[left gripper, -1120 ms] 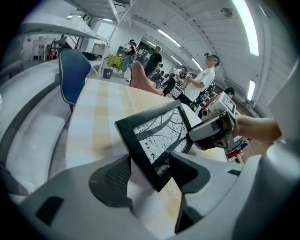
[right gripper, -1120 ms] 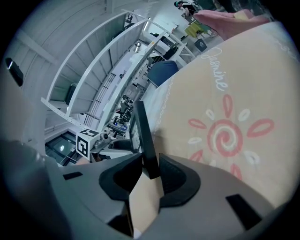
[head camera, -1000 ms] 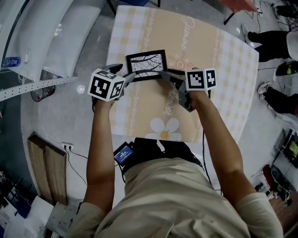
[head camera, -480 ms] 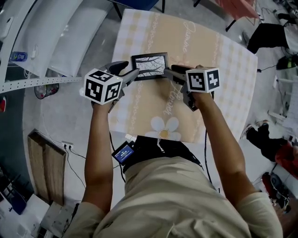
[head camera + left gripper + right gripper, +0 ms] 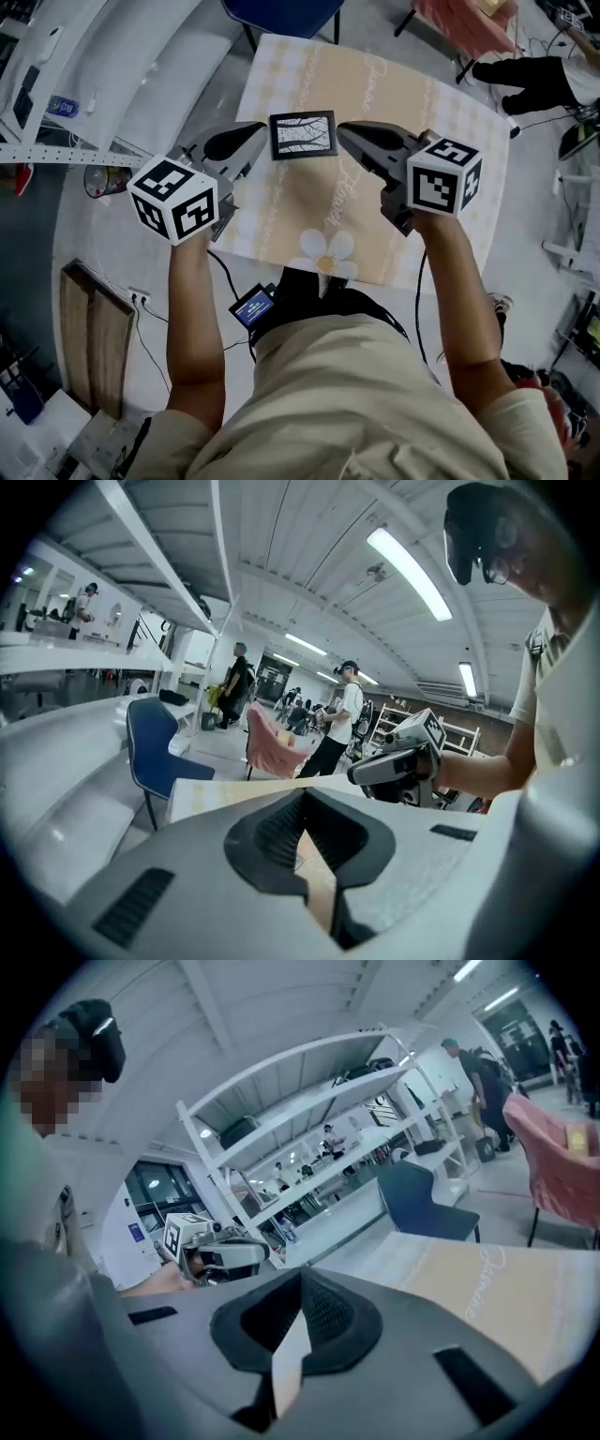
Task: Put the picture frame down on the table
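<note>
Overhead, the black rectangular picture frame (image 5: pixel 303 135) is seen lying on the beige patterned table (image 5: pixel 403 103); only their own views show the left gripper (image 5: pixel 302 803) and right gripper (image 5: pixel 299 1281) just closed, empty.

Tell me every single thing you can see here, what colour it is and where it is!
picture frame: one, black with a grey branch picture, flat on the table between the gripper tips.
table: one, beige checked cloth with a white daisy, middle.
blue chair: one, blue, at the table's far edge.
pink chair: one, pink, beyond the far right corner.
shelves: one unit, white, left of the table.
small device: one, black with a blue screen, at the person's waist.
bystander's legs: one pair, black, far right.
left gripper: one, grey, jaws just closed, empty.
right gripper: one, grey, jaws just closed, empty.
</note>
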{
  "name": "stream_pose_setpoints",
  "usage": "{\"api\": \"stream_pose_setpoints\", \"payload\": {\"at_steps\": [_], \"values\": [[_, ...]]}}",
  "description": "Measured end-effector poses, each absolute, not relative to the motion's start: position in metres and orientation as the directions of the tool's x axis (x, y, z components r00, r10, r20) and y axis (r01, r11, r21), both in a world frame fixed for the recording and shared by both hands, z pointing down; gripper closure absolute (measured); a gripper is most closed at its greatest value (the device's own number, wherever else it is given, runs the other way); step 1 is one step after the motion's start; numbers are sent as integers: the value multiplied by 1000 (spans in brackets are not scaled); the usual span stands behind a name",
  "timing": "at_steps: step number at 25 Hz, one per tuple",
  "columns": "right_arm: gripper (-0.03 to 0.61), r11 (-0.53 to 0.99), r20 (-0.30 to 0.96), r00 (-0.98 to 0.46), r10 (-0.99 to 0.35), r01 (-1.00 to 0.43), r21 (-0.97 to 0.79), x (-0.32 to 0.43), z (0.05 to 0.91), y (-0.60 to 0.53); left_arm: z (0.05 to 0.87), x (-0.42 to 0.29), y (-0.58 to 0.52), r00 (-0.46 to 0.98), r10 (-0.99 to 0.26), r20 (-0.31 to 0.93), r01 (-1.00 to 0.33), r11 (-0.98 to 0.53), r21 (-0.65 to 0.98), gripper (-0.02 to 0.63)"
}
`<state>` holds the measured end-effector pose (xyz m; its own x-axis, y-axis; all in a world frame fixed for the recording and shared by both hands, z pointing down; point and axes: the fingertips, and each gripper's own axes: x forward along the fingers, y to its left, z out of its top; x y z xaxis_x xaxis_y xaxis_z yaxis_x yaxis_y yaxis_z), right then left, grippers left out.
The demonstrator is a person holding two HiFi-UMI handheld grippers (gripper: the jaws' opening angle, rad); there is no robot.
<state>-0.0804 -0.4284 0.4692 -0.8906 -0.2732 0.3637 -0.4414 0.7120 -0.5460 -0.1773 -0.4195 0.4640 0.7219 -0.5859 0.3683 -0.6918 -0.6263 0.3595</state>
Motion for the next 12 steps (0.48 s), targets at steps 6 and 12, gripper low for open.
{"api": "stream_pose_setpoints", "payload": {"at_steps": [6, 12], "values": [[575, 799, 283, -921, -267, -376, -470, -96, 393, -402, 401, -192, -386, 729, -620, 289, -684, -667, 296, 607], [575, 860, 199, -944, -264, -324, -395, -85, 376, -323, 382, -184, -309, 715, -646, 269, -695, -701, 164, 607]]}}
